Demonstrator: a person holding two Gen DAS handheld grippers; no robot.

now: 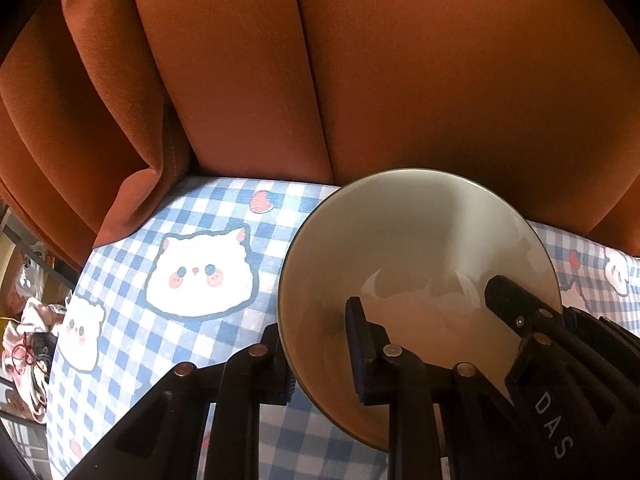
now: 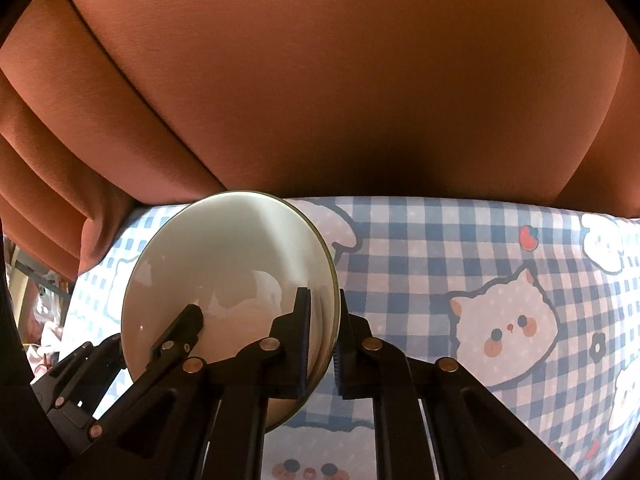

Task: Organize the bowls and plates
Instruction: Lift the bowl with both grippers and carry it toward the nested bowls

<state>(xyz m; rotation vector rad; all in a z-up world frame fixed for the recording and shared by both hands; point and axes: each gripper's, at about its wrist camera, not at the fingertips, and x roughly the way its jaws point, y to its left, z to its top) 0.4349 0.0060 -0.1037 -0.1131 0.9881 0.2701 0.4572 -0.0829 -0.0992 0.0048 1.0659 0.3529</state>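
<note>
- Left wrist view: the left hand-held gripper (image 1: pixel 320 344) is clamping the near-left rim of a pale bowl (image 1: pixel 416 240), one finger outside the wall and one finger (image 1: pixel 362 344) inside the bowl, its jaws drawn narrow on the wall.
- The bowl is sitting on the desk (image 1: pixel 224 344), which is wearing a blue-and-white checked cloth printed with white cat faces (image 1: pixel 200 272) and small red hearts (image 1: pixel 261 201).
- In the same view, the right hand-held gripper (image 1: pixel 516 300) is reaching in from the right and gripping the bowl's right rim, one black finger lying inside the bowl.
- Right wrist view: the right hand-held gripper (image 2: pixel 323 340) is pinching the right edge of the bowl (image 2: pixel 224 248), its jaws closed narrow on the rim, with an inner finger (image 2: pixel 302 320) against the inside and the other against the outside.
- Here the rim is showing as a doubled edge, so there may be two stacked bowls; I cannot tell for certain.
- The left hand-held gripper (image 2: pixel 188 320) is entering from the lower left, with a finger resting inside the bowl.
- Orange-brown curtain folds (image 2: pixel 320 100) are hanging just behind the desk's far edge, filling the upper half of both views.
- Past the left edge of the desk, a blurred heap of pinkish cloth (image 1: pixel 28 328) is lying lower down.
</note>
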